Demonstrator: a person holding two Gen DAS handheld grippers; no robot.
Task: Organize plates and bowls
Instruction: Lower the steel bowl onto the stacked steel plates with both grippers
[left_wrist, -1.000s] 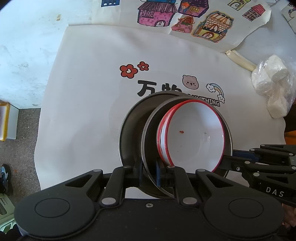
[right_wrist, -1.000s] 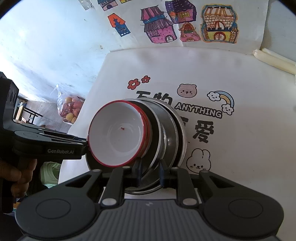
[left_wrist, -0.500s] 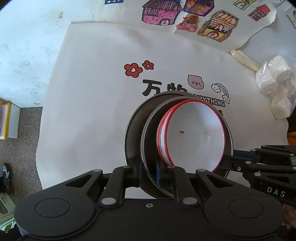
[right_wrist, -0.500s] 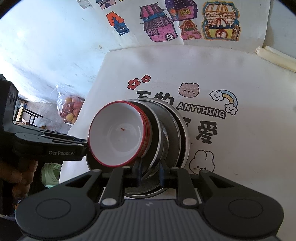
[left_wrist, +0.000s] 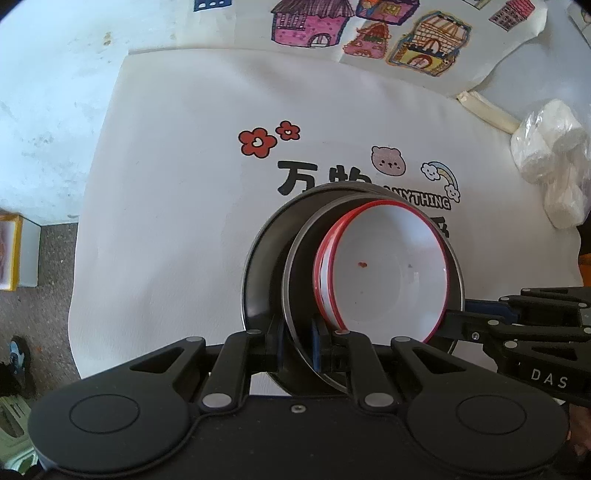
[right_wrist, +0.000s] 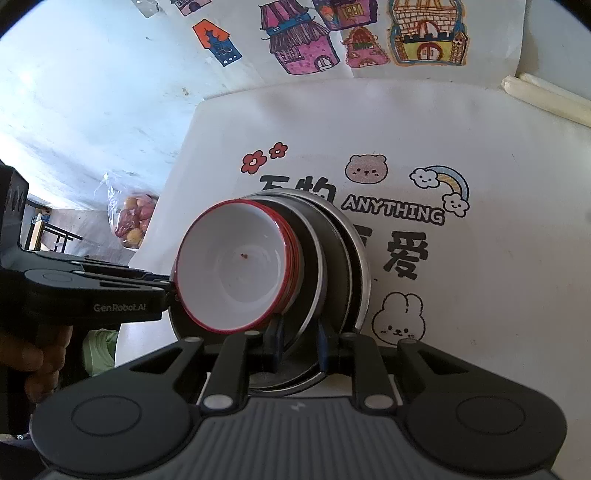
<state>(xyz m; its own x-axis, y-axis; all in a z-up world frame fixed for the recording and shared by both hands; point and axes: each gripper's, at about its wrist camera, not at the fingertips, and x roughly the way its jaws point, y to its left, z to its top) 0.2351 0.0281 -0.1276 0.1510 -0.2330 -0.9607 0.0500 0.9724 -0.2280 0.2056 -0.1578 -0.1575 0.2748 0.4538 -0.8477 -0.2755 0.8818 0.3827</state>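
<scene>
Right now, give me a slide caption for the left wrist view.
Left gripper and right gripper clamp opposite rims of nested metal bowls holding red-rimmed white bowls above a printed cloth.

Nested bowls (right_wrist: 266, 280) between closed jaws

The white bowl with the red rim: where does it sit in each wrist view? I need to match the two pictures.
Left wrist view: the white bowl with the red rim is right of centre, nested in the stacked metal plates, just above the left gripper.
Right wrist view: the bowl is left of centre, above the right gripper.
Shared landmark: the black word ANYTHING printed on the white cloth, beyond the stack.
</scene>
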